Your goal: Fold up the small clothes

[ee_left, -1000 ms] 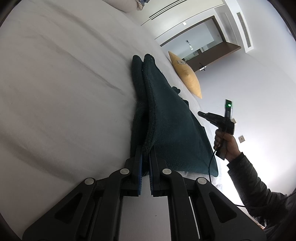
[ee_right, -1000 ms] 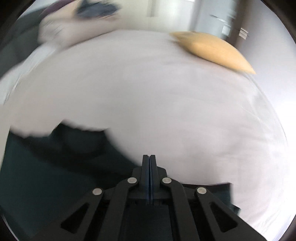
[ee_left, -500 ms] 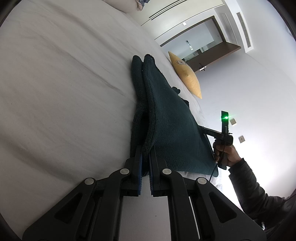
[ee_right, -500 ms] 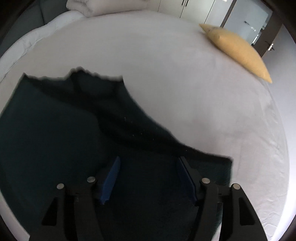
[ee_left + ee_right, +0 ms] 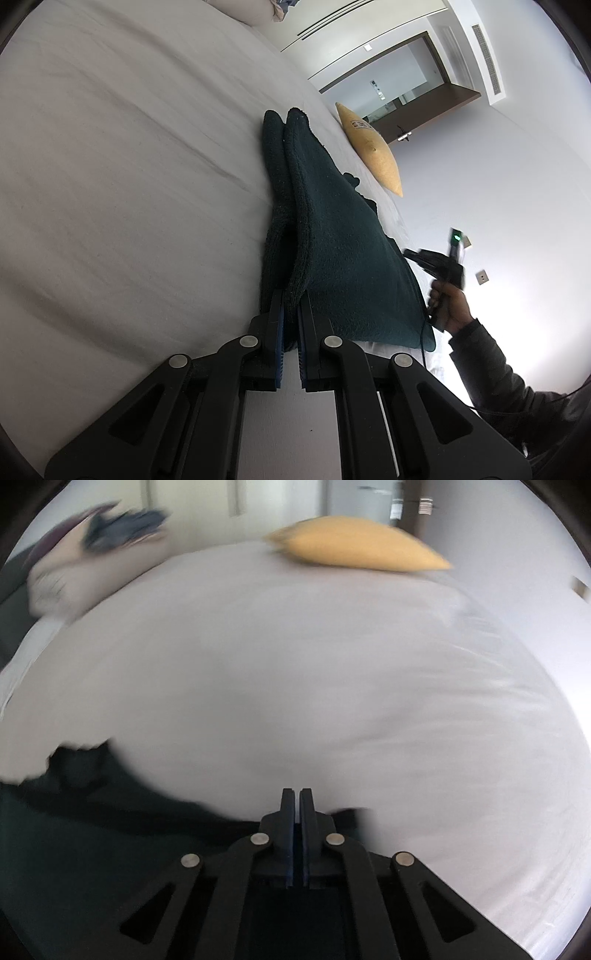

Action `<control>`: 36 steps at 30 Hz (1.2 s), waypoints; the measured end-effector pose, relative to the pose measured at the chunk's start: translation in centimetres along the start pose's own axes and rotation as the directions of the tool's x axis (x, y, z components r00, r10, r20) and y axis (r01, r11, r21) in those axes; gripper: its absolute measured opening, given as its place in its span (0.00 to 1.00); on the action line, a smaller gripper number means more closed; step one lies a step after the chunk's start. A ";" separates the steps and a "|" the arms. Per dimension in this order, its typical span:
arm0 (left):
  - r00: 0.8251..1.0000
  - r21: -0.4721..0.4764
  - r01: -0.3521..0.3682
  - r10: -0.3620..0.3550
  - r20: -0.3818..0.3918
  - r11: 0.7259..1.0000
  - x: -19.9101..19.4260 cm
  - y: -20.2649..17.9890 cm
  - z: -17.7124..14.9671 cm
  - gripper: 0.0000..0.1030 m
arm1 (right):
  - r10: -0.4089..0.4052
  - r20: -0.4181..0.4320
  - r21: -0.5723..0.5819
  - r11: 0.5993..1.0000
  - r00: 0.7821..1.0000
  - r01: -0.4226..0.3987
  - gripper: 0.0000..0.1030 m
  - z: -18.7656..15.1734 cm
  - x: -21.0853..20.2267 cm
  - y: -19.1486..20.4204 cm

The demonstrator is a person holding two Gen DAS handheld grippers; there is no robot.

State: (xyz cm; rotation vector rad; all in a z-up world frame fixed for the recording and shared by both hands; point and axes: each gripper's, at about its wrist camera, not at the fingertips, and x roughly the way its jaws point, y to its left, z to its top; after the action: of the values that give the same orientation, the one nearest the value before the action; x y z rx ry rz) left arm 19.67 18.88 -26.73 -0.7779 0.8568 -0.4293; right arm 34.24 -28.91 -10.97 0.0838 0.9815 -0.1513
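A dark green fleece garment (image 5: 340, 251) lies folded in layers on the white bed (image 5: 129, 166). My left gripper (image 5: 290, 295) is shut on the near edge of its upper layer. In the left wrist view a hand (image 5: 448, 302) holds my right gripper (image 5: 410, 254) just off the garment's right edge. The right wrist view is blurred by motion. There my right gripper (image 5: 296, 792) is shut with nothing visible between its pads, and the garment (image 5: 92, 812) shows at the lower left, behind the fingers.
A yellow pillow (image 5: 373, 147) lies at the far side of the bed (image 5: 295, 664), also the yellow pillow (image 5: 354, 550) in the right wrist view. White bedding (image 5: 62, 579) with a dark item (image 5: 125, 528) is piled at the far left. A dark sleeve (image 5: 491, 369) reaches in from the right.
Half a second ago the right jaws stood wide open over the garment's corner; now they are shut and the gripper has swung off toward the bare sheet. My left gripper keeps its hold, unmoved.
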 end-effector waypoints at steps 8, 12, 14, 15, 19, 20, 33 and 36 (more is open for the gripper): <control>1.000 0.005 -0.004 0.004 0.002 1.000 0.0 -0.1 0.0 0.06 | 0.213 0.081 0.172 0.959 0.974 -0.225 0.39 -2.7 -7.3 -8.2; 1.000 0.009 -0.005 0.005 0.004 1.000 0.0 -0.2 0.0 0.06 | 0.289 0.018 0.132 0.948 0.957 -0.289 0.39 -7.1 -8.6 -7.3; 1.000 0.012 -0.008 0.008 0.004 1.000 0.0 -0.2 0.0 0.06 | 0.307 0.014 0.155 0.940 0.952 -0.305 0.40 -8.9 -8.5 -7.4; 1.000 0.013 -0.009 0.009 0.004 1.000 0.0 -0.2 -0.1 0.06 | 0.283 0.016 0.154 0.947 0.959 -0.282 0.40 -9.6 -8.3 -7.5; 1.000 0.015 -0.012 0.012 0.006 1.000 0.0 -0.4 -0.2 0.06 | 0.255 0.037 0.096 0.962 0.966 -0.257 0.40 -8.6 -7.4 -7.0; 1.000 0.015 -0.013 0.013 0.006 1.000 0.1 -0.4 -0.2 0.06 | 0.248 0.052 0.068 0.966 0.967 -0.251 0.39 -8.1 -7.4 -6.8; 1.000 0.014 -0.007 0.007 0.006 1.000 0.2 -0.4 -0.3 0.06 | 0.140 -0.101 -0.056 0.988 0.985 -0.146 0.08 -2.8 0.3 -3.8; 1.000 0.012 -0.007 0.007 0.006 1.000 0.2 -0.4 -0.3 0.06 | 0.135 -0.050 -0.026 0.990 0.990 -0.136 0.07 -3.0 -0.1 -4.3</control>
State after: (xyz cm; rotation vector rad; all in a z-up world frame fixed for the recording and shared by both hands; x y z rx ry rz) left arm 19.54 18.37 -26.70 -0.7644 0.8500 -0.4257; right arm 30.98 -32.70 -12.56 0.1269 1.0224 -0.0100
